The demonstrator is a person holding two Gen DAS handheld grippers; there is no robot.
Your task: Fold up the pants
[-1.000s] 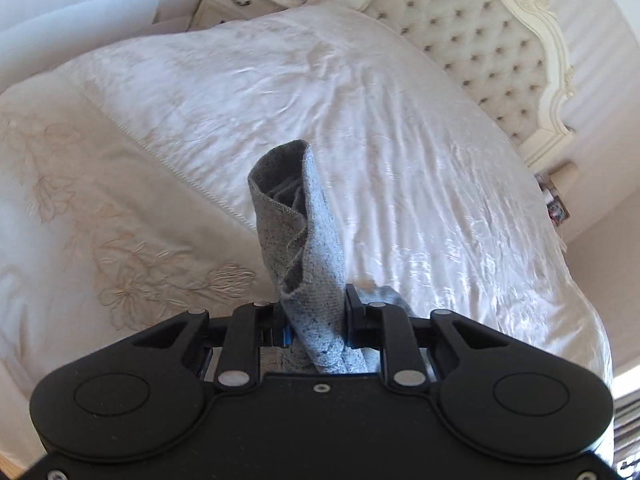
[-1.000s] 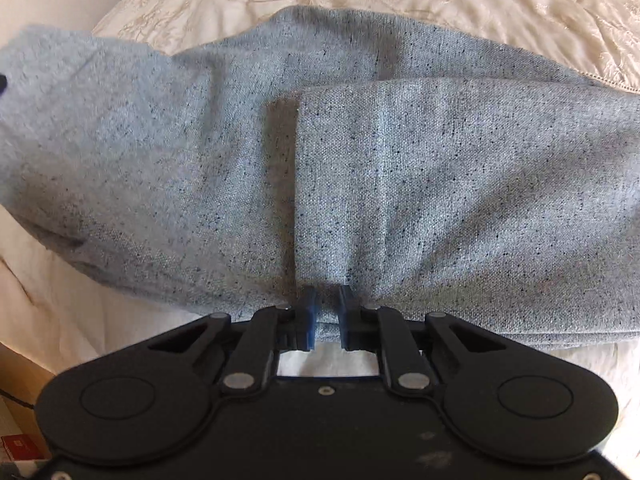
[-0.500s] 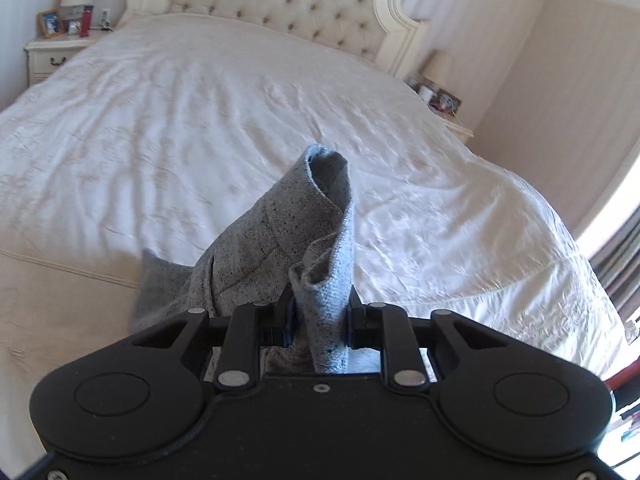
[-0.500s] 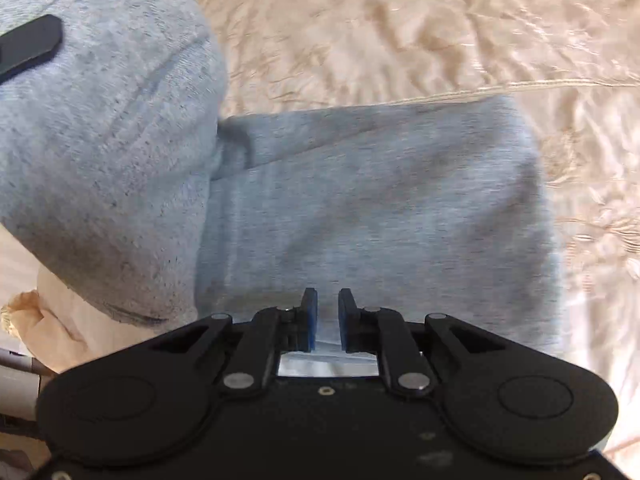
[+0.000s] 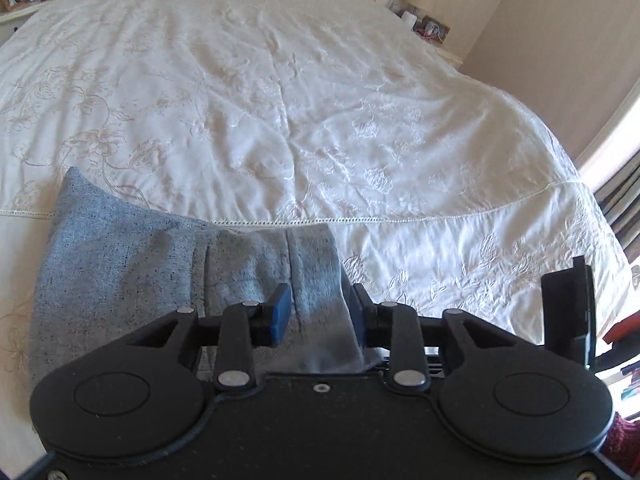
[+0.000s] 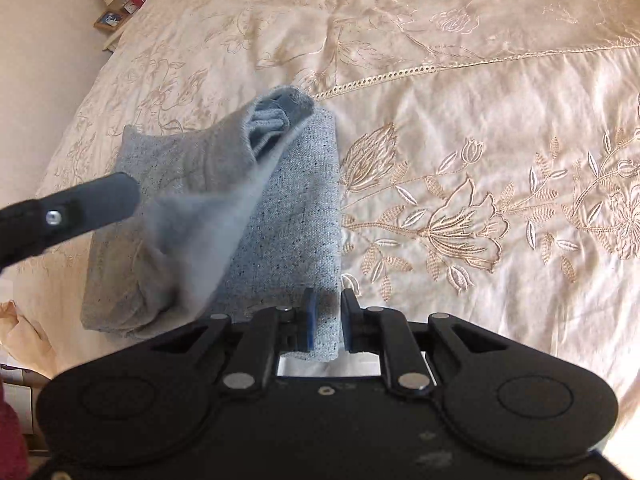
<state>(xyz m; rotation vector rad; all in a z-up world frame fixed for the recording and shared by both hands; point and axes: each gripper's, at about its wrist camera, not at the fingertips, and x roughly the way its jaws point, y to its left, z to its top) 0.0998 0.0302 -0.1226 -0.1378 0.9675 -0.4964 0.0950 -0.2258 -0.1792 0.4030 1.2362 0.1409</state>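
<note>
**Operator:** Where were the pants at that moment?

**Spotter:** The pants (image 6: 288, 220) lay in a folded grey bundle on the bed (image 5: 320, 100), near its close edge. The far end of the bundle just reached the hemstitched seam (image 5: 440, 218) that crosses the cream cover. From your right wrist, a big embroidered flower (image 6: 460, 220) sat just beside the bundle, on its right. One upper layer was not flat. It rose as a blurred flap towards the left side of that view, so I could not tell its edges.

**Operator:** What was my left hand doing?

**Spotter:** Your left gripper (image 5: 320, 312) pointed down at the bundle's right-hand end. Its jaws had just been opening and stood spread. A fold of the grey cloth was between them, but the left pad (image 5: 280, 314) stood clear of it, so nothing was pinched. The cloth ran close along the other pad, and I could not tell whether they touched.

**Operator:** And my right hand?

**Spotter:** Your right gripper (image 6: 327, 320) was over the bundle's near right corner. Its jaws had also just been opening, though much less widely. That corner sat in the narrow gap between the pads, and they looked slack on it rather than pressing. One dark finger (image 6: 100, 196) of your left gripper reached in from the left of that view, just above the cloth.
</note>
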